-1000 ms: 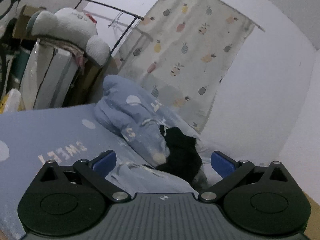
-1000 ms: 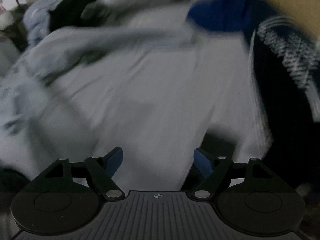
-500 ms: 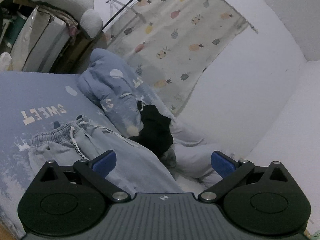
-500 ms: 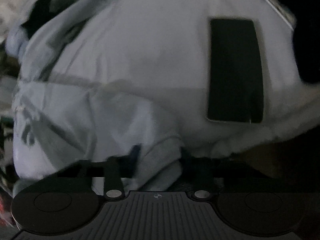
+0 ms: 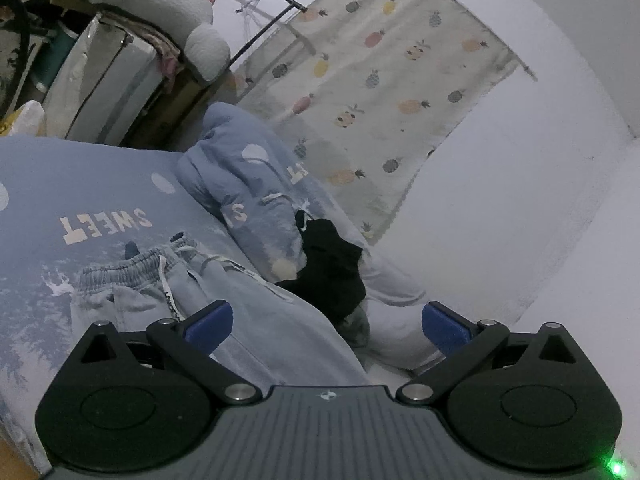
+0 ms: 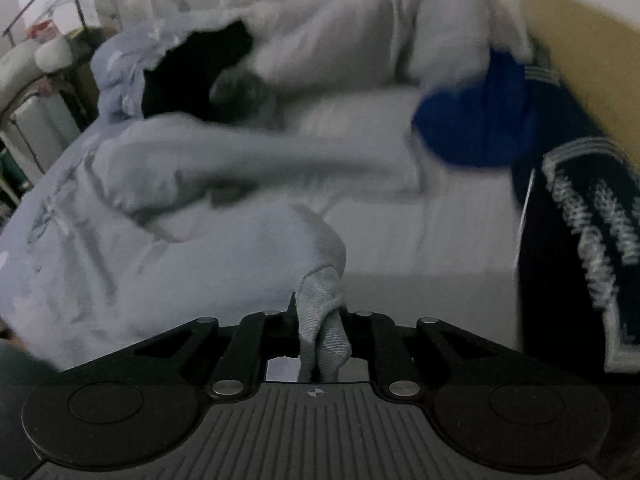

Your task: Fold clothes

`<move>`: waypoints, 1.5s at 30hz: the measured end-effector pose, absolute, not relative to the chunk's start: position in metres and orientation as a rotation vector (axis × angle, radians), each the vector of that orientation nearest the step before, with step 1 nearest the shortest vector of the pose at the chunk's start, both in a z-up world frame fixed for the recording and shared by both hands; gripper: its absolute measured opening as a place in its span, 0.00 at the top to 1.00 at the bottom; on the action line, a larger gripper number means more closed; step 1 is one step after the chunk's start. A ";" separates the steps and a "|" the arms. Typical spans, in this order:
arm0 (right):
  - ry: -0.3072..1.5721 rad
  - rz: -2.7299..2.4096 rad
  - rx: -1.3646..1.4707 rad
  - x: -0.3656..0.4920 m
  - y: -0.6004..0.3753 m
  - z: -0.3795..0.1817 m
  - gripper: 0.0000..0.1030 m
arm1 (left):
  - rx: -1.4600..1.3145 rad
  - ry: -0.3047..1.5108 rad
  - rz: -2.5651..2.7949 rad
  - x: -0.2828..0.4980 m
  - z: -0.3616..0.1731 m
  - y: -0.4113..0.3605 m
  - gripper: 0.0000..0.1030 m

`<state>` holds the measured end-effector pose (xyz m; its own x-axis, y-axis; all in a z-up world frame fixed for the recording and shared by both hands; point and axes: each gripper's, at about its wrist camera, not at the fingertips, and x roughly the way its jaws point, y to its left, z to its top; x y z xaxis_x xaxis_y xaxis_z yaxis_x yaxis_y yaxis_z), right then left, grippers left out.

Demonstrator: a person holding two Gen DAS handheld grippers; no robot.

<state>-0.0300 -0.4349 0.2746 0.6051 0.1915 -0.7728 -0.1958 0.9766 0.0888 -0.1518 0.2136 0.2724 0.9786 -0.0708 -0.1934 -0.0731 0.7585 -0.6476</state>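
Light blue-grey sweatpants (image 5: 248,312) lie on the bed, their elastic waistband with a white drawstring (image 5: 120,276) at the left. My left gripper (image 5: 326,326) is open and empty, held just above the trouser fabric. My right gripper (image 6: 320,320) is shut on a cuff of the sweatpants (image 6: 320,308), and the leg (image 6: 200,264) trails away to the left. The right wrist view is blurred.
The bed has a blue sheet printed "SWEET" (image 5: 104,228). A bunched blue duvet (image 5: 248,184) and a black garment (image 5: 332,268) lie behind the trousers. A bright blue garment (image 6: 476,120) and a dark striped knit (image 6: 580,232) lie at the right. A pineapple curtain (image 5: 384,88) hangs behind.
My right gripper has closed on the sweatpants' cuff and lifted it. The left gripper's view has swung down over the waistband; its jaws stay open.
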 end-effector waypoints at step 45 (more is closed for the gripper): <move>0.926 0.162 0.100 -0.115 -0.274 0.163 0.22 | -0.980 0.468 0.302 -0.084 0.115 0.368 0.05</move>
